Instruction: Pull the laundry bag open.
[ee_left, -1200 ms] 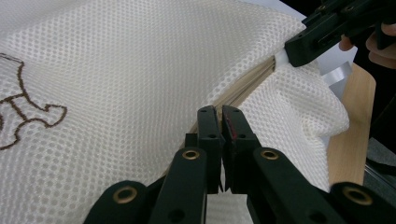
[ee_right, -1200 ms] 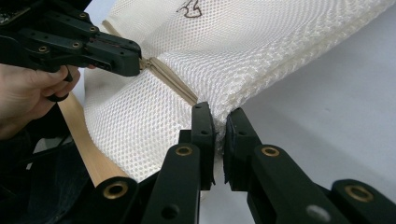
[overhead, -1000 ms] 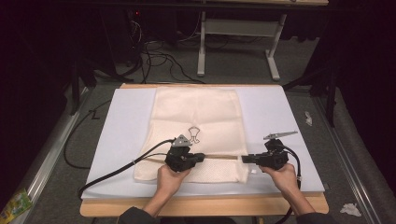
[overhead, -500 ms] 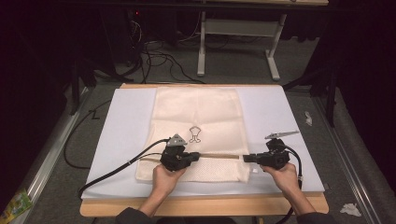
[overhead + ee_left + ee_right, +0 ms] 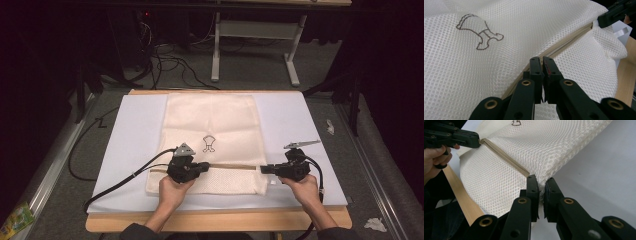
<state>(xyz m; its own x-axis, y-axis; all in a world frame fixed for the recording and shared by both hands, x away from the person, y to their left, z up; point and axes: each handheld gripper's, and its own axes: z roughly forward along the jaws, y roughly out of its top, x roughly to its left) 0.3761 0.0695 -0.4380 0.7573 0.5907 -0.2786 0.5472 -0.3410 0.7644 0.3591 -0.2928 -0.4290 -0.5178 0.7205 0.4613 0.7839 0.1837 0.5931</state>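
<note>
A cream mesh bag [image 5: 212, 120] with a small dark drawing [image 5: 209, 143] lies flat on a white mat [image 5: 305, 125]. A beige zipper [image 5: 235, 166] runs across the bag near its front end. My left gripper [image 5: 206, 165] is shut on the zipper pull at the left end of the visible zipper; the left gripper view shows its jaws [image 5: 541, 60] pressed together on the zipper line [image 5: 569, 43]. My right gripper [image 5: 263, 169] is shut on the bag's right edge where the zipper ends, with mesh pinched between its jaws [image 5: 541, 181]. The zipper [image 5: 504, 157] is stretched between the two grippers.
The mat covers a wooden table whose front edge [image 5: 225, 220] shows near the person's forearms. A black cable [image 5: 125, 180] trails left from the left gripper. Beyond the table are floor cables [image 5: 165, 60] and a white desk frame [image 5: 255, 35].
My left gripper has slid slightly left along the zipper line, so a little more zipper shows between the grippers. The right gripper has stayed in place.
</note>
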